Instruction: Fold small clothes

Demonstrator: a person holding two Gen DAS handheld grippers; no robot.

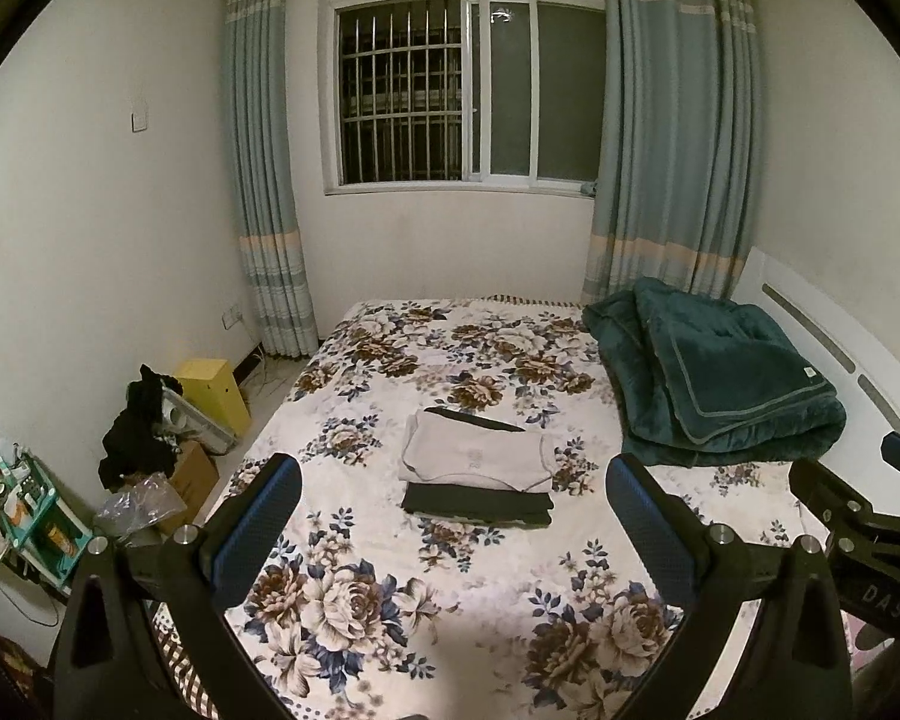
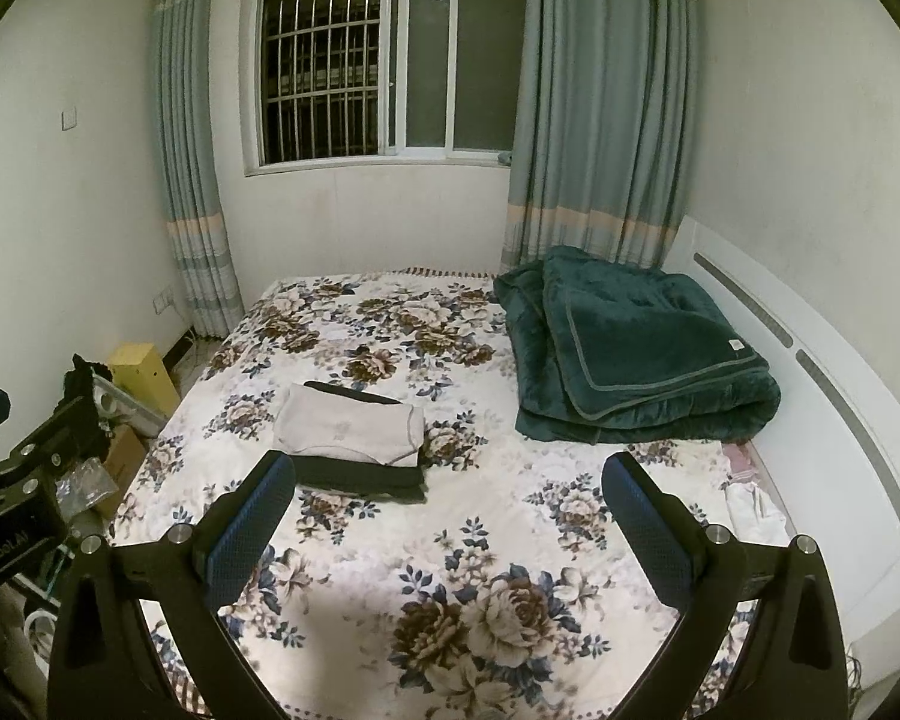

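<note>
A folded beige garment (image 1: pixel 477 459) lies on a folded dark garment (image 1: pixel 477 507) in the middle of the floral bed (image 1: pixel 390 600). The same stack shows in the right wrist view, beige (image 2: pixel 348 426) over dark (image 2: pixel 360 480). My left gripper (image 1: pixel 453 480) is open and empty, held above the near part of the bed, short of the stack. My right gripper (image 2: pixel 447 477) is open and empty, to the right of the stack. The right gripper's body (image 1: pixel 858 516) shows at the right edge of the left wrist view, and the left gripper's body (image 2: pixel 12 480) at the left edge of the right wrist view.
A folded dark green blanket (image 1: pixel 720 378) lies at the bed's far right by the white headboard (image 1: pixel 840 348). Left of the bed on the floor stand a yellow box (image 1: pixel 213 387), a cardboard box (image 1: pixel 192 474) with black clothing (image 1: pixel 138 420), and a small shelf (image 1: pixel 24 510). Window and curtains behind.
</note>
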